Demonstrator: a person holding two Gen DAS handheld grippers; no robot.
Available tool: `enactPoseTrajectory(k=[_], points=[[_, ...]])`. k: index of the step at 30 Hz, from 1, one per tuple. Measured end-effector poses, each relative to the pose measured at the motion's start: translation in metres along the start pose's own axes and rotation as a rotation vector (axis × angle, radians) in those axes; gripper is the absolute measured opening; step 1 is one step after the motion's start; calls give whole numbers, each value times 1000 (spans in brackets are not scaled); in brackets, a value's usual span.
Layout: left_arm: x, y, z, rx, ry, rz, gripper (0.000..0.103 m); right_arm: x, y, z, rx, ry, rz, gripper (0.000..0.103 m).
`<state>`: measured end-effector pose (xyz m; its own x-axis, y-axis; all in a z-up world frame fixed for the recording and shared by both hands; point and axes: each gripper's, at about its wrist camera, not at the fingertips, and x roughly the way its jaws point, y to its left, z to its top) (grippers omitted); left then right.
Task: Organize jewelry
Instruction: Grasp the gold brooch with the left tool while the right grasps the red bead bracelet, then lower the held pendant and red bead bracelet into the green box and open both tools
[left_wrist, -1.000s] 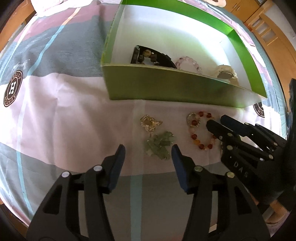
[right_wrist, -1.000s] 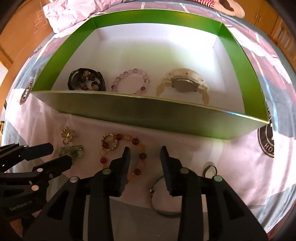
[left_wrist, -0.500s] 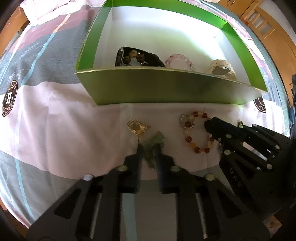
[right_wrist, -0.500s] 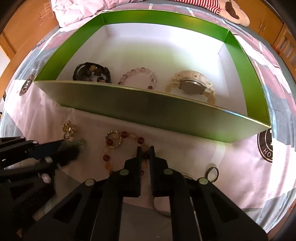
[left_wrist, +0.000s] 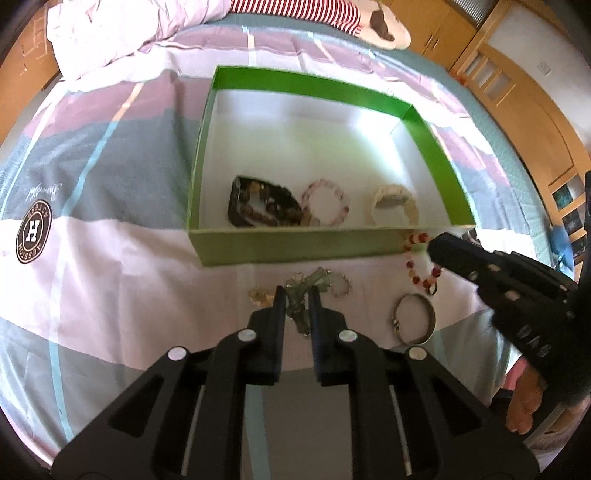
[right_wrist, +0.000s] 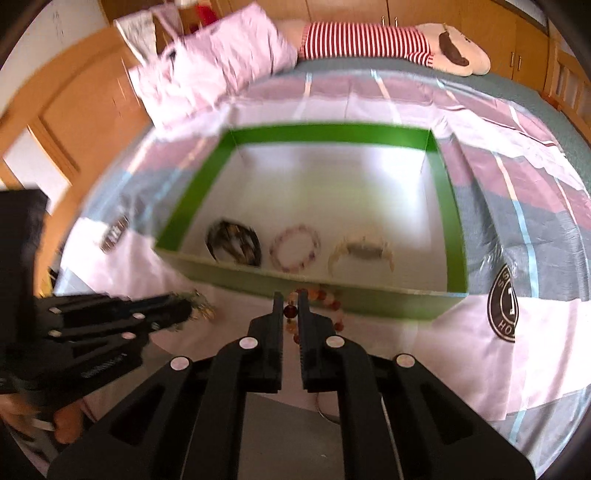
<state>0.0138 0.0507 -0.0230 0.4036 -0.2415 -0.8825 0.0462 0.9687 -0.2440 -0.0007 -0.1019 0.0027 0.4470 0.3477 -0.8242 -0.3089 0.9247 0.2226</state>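
Left wrist view: the left gripper (left_wrist: 297, 297) pinches a green bracelet (left_wrist: 308, 286) and the right gripper (right_wrist: 291, 306) clamps a red bead bracelet (right_wrist: 321, 301), both poised near the green box (left_wrist: 295, 247) for dropping in.

- Bed with pink, grey and white striped printed cover (left_wrist: 110, 258) carries everything.
- Open green cardboard box (left_wrist: 295, 249): ahead of both tongs.
- Silver metal bangle (left_wrist: 413, 319): right of left tongs.
- Small gold charm (left_wrist: 258, 294): just left of left tongs' tips.
- Crumpled pink quilt (right_wrist: 207, 59): far end.
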Motion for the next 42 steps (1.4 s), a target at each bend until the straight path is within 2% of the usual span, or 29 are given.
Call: enactPoseTrajectory(k=[6, 10, 19, 22, 25, 29, 32, 37, 42], points=[[-16, -15, 7, 10, -73, -41, 12, -25, -18, 21, 78, -136, 78, 7], [-26, -25, 13, 6, -142, -66, 12, -37, -28, 30, 116, -201, 81, 7], [-22, -25, 31, -10, -188, -19, 12, -29, -44, 37, 167, -205, 29, 7], [-19, -24, 40, -15, -199, -29, 12, -28, -47, 42, 186, -230, 31, 7], [-13, -24, 45, -18, -209, -31, 12, -21, -51, 45, 192, -219, 4, 7], [7, -19, 52, -44, -178, 13, 12, -5, -58, 46, 200, -195, -66, 7], [15, -16, 53, -48, -169, 18, 12, 1, -67, 47, 219, -185, -102, 7], [24, -14, 53, -52, -151, 26, 12, 8, -80, 44, 264, -155, -113, 7], [32, -13, 53, -57, -131, 12, 12, 12, -78, 43, 251, -142, -120, 7]])
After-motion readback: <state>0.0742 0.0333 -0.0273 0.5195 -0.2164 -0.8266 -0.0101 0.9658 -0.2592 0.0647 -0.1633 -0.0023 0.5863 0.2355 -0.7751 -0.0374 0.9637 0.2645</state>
